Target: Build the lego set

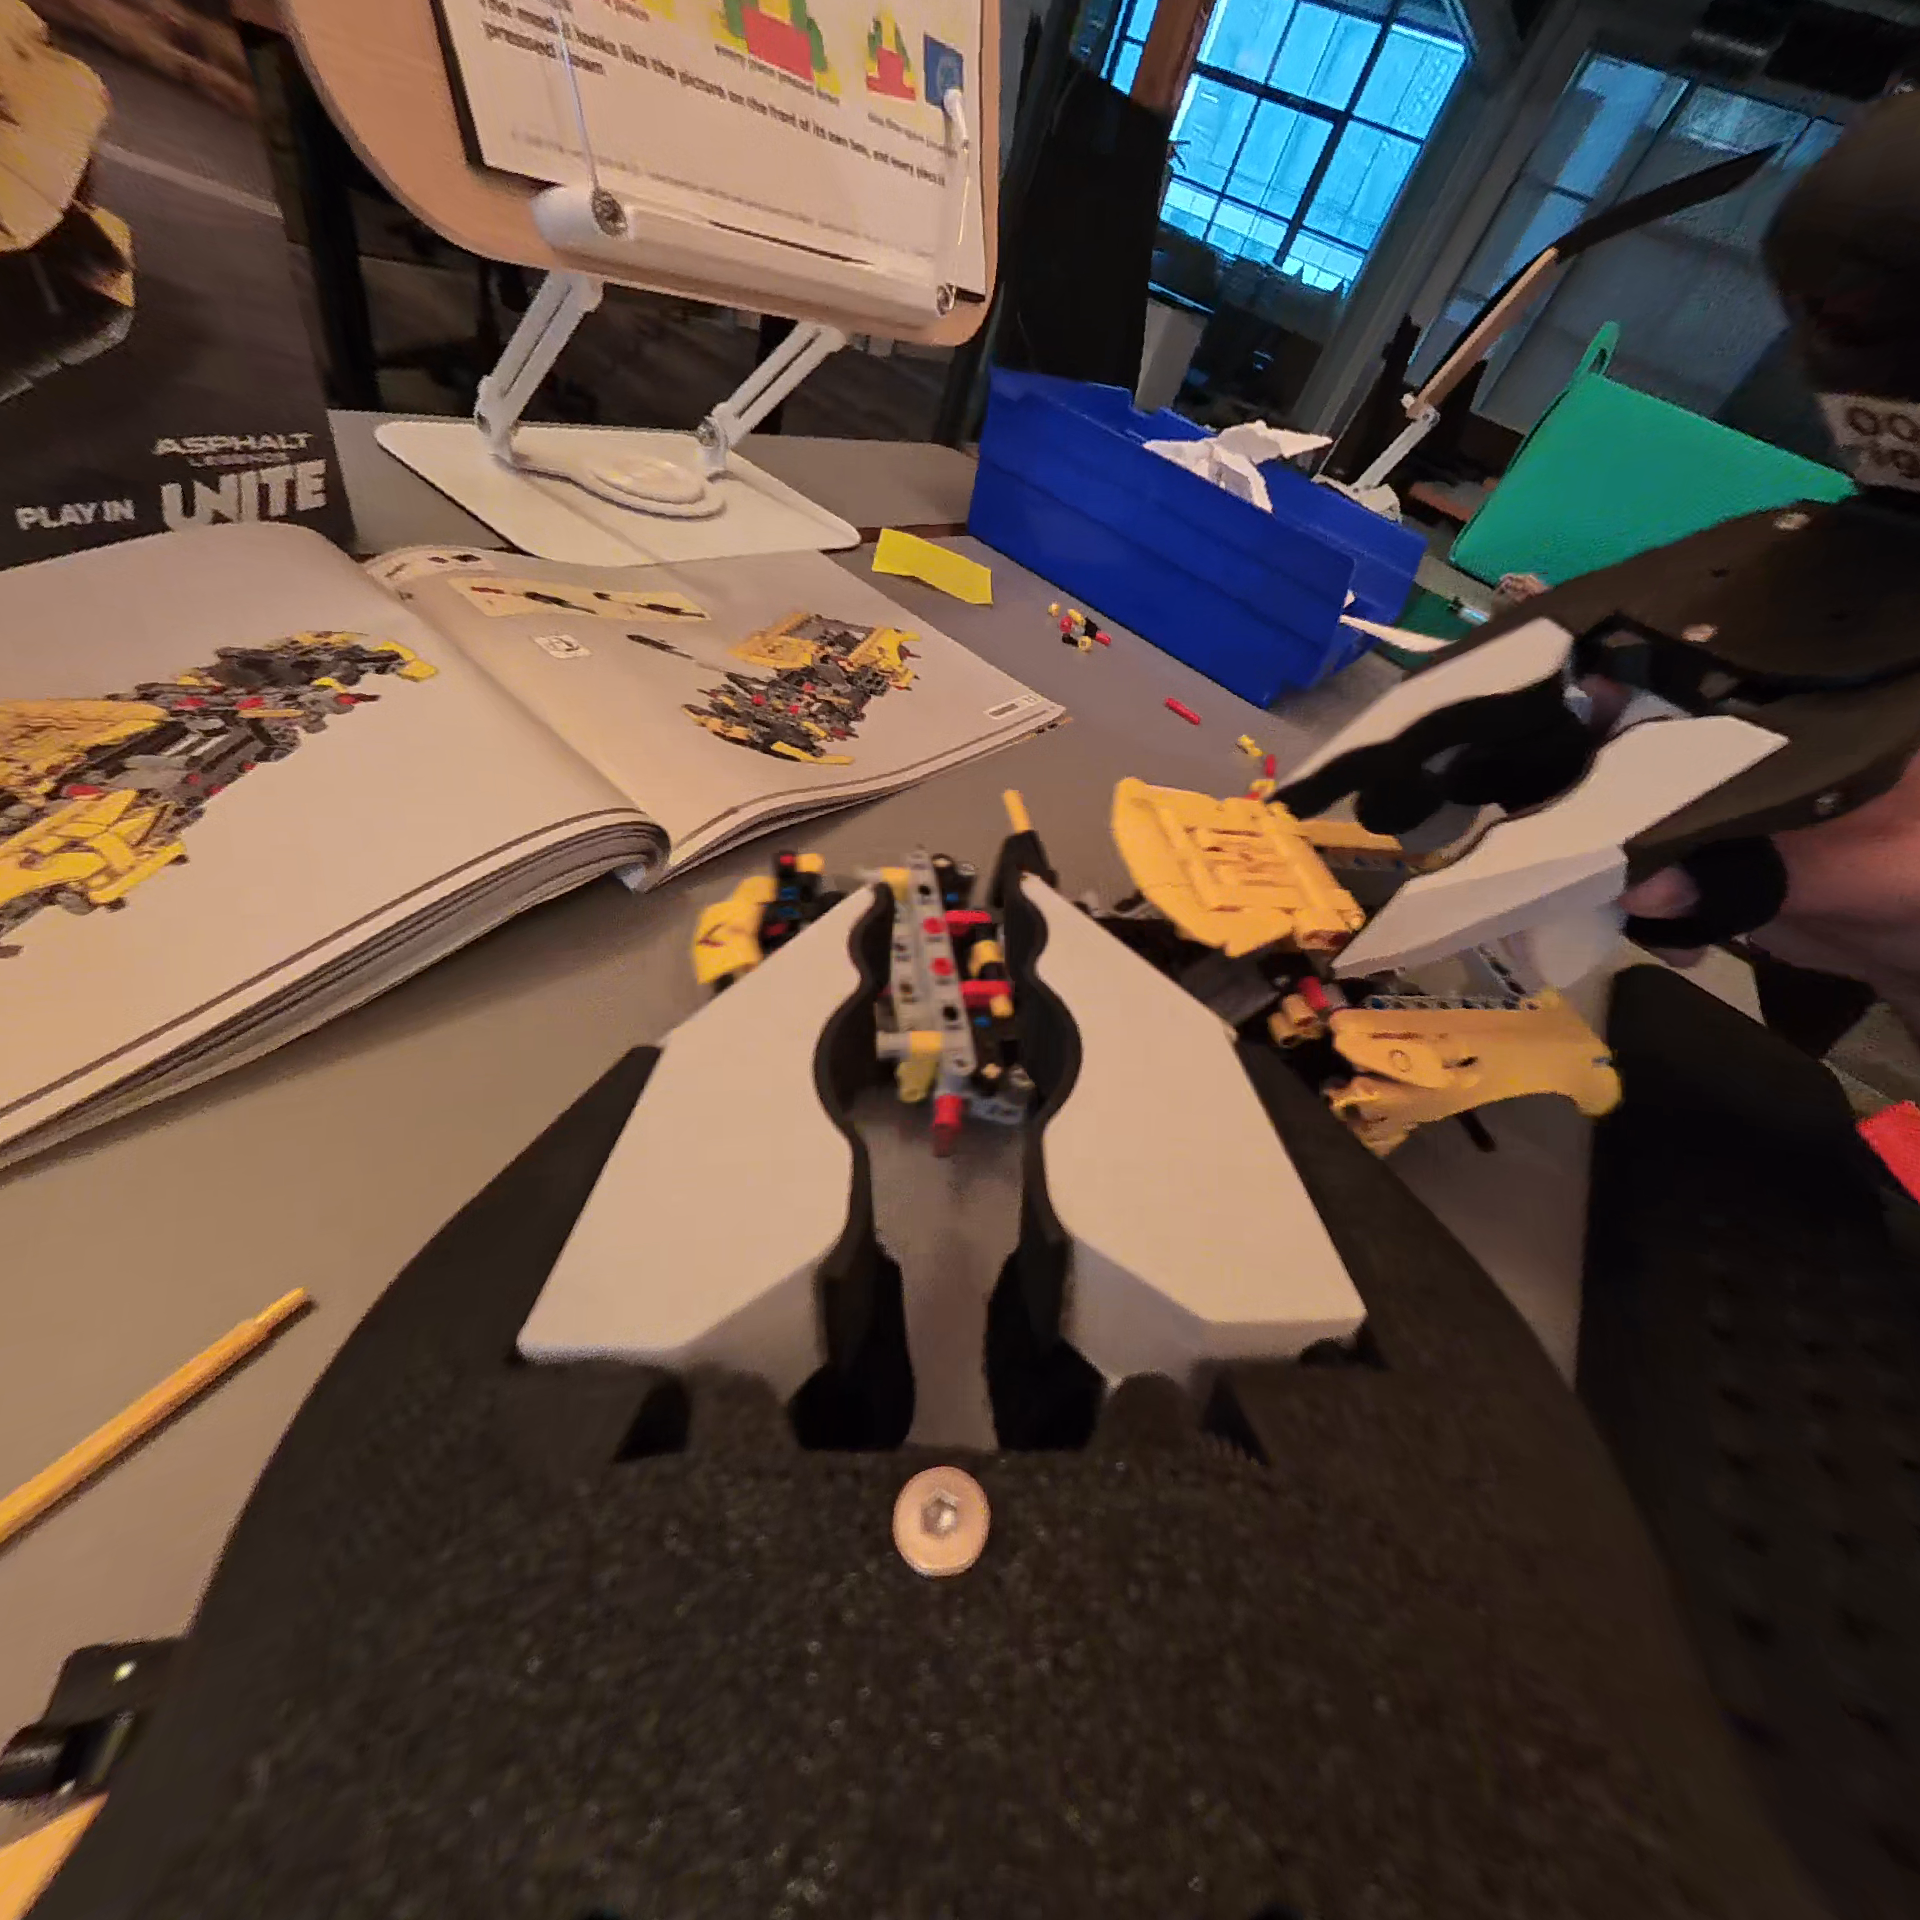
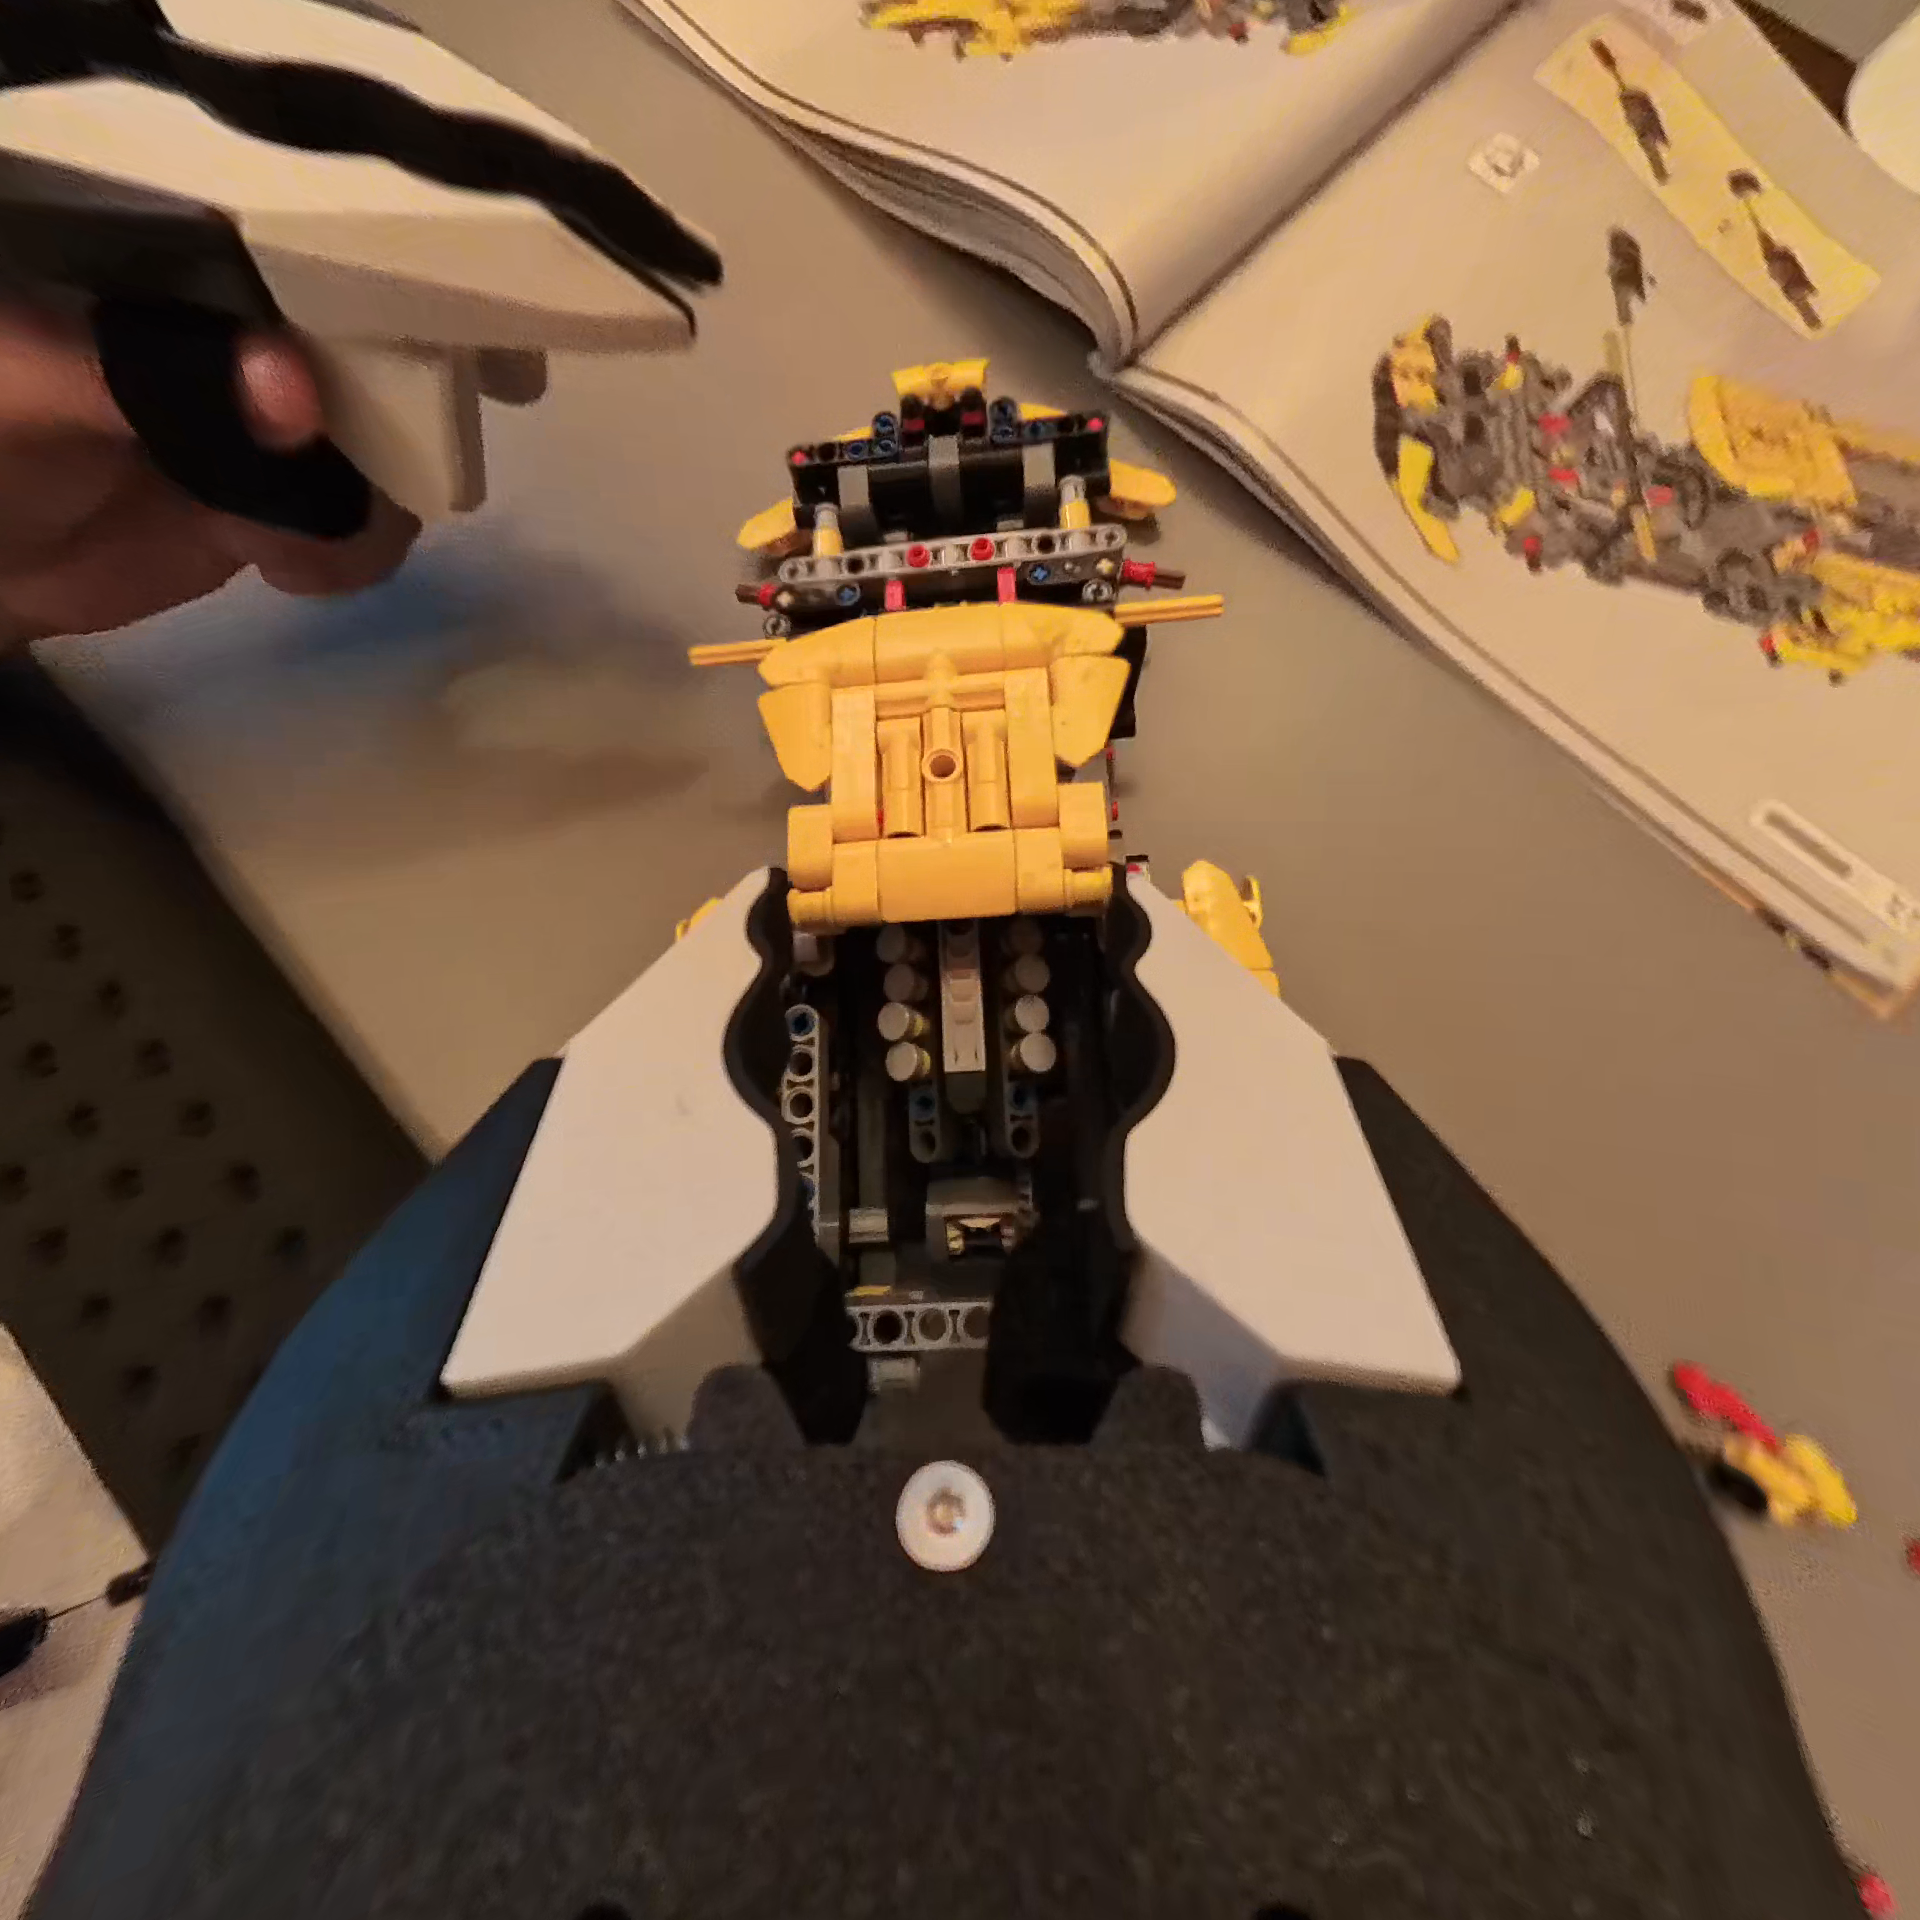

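The yellow, black and grey lego model (image 2: 940, 790) lies on the grey table (image 2: 1403, 1039). My right gripper (image 2: 948, 883) straddles its chassis just behind the raised yellow cover, and its pads press on both sides. In the left wrist view this gripper (image 1: 1309, 878) sits over the yellow cover (image 1: 1226, 862). My left gripper (image 1: 948, 888) hovers over the model's front end (image 1: 935, 966) with a narrow gap between its fingers and nothing held. In the right wrist view the left gripper (image 2: 696, 281) is up and to the left, apart from the model.
An open instruction book (image 1: 416, 748) lies left of the model. Behind it stand a white stand (image 1: 623, 488) and a blue bin (image 1: 1174, 561). Small loose pieces (image 1: 1081, 627) lie near the bin and by my right gripper (image 2: 1766, 1455). A long yellow stick (image 1: 156, 1403) lies near left. There is about 12 cm between the tips of the two grippers. From the left gripper's tips to the long yellow stick (image 1: 156, 1403) is close to 15 cm.
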Demonstrator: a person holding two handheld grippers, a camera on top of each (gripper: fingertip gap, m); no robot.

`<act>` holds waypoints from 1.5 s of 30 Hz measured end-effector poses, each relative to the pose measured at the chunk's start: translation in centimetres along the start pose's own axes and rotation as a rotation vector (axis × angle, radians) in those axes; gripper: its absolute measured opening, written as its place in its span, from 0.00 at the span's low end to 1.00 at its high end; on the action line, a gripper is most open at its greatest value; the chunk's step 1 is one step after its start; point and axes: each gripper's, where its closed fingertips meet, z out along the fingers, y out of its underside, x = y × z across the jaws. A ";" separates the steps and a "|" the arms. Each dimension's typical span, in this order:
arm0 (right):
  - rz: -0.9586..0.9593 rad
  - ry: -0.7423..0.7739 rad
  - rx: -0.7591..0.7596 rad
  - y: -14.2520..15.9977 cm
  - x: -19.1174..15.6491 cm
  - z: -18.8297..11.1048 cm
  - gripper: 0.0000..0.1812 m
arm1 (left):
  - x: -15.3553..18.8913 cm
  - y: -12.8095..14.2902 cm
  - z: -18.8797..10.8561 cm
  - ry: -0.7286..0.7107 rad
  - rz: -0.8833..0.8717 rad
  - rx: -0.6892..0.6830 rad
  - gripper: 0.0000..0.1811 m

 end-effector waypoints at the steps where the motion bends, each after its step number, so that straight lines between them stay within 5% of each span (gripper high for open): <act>1: 0.028 0.017 -0.002 0.6 0.1 -0.4 0.33 | -0.1 0.0 -0.1 -0.002 -0.005 0.000 0.11; 8: 0.277 0.250 0.017 3.3 1.8 -1.4 0.33 | 1.6 1.0 0.7 0.043 0.028 -0.052 0.11; 11: 0.316 0.157 0.066 2.7 0.1 -1.3 0.44 | 3.5 2.6 1.1 0.106 0.079 -0.131 0.11; 16: 0.263 0.229 0.097 5.1 2.7 -5.1 0.38 | 6.8 5.1 1.4 0.229 0.148 -0.248 0.12; 19: 0.364 0.020 -0.061 9.3 0.7 -4.0 0.43 | 7.8 6.2 1.5 0.258 0.193 -0.299 0.12; 24: 0.347 -0.042 -0.055 8.9 -2.2 -3.1 0.49 | 7.8 8.1 1.8 0.242 0.251 -0.386 0.10; 35: 0.297 -0.283 -0.017 5.8 -9.8 0.0 0.43 | 0.3 5.7 1.0 -0.114 0.260 -0.386 0.04; 38: 0.297 -0.421 -0.068 4.8 -9.8 -0.8 0.40 | -2.7 0.5 1.1 -0.223 0.278 -0.286 0.04; 42: 0.138 -0.633 -0.306 4.3 -7.6 -4.7 0.31 | -7.3 -7.3 5.3 -0.231 0.305 -0.230 0.08; 43: 0.078 -0.724 -0.379 4.3 -7.3 -6.2 0.22 | -8.8 -7.6 7.2 -0.218 0.298 -0.268 0.11; 45: 0.002 -0.814 -0.420 3.5 -6.3 -7.5 0.24 | -11.5 -5.9 10.6 -0.183 0.237 -0.427 0.15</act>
